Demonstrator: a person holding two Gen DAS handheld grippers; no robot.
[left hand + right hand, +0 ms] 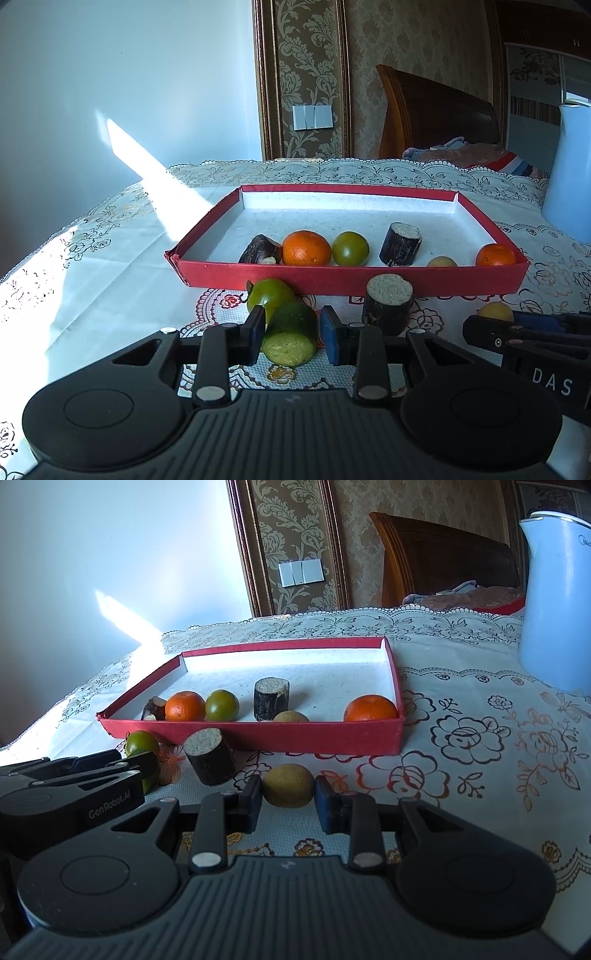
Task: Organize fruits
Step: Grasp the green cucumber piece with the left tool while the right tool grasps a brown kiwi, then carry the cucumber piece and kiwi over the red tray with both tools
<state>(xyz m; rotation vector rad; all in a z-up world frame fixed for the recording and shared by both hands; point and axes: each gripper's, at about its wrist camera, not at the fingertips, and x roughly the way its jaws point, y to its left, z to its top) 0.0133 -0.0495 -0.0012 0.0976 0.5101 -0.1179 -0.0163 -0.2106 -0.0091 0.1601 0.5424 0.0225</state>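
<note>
Both grippers are at the pick-up step, each straddling a fruit on the bench just before the red tray point(351, 282). The left gripper point(293, 334) stands wide around the cut cucumber point(291, 338), a gap on each side; the right gripper point(288, 805) brackets the yellow fruit point(288, 785), jaws at or near its skin. Next, judging by this, each must close, lift, and clear the tray's wall.

Both wrist cams sat low over the tablecloth point(92, 295), looking forward past their own fingers toward the wallpapered wall. The left one sat left of the right one, both close up. They shared the red tray point(351, 282) point(258, 736) and kettle point(554, 602).
</note>
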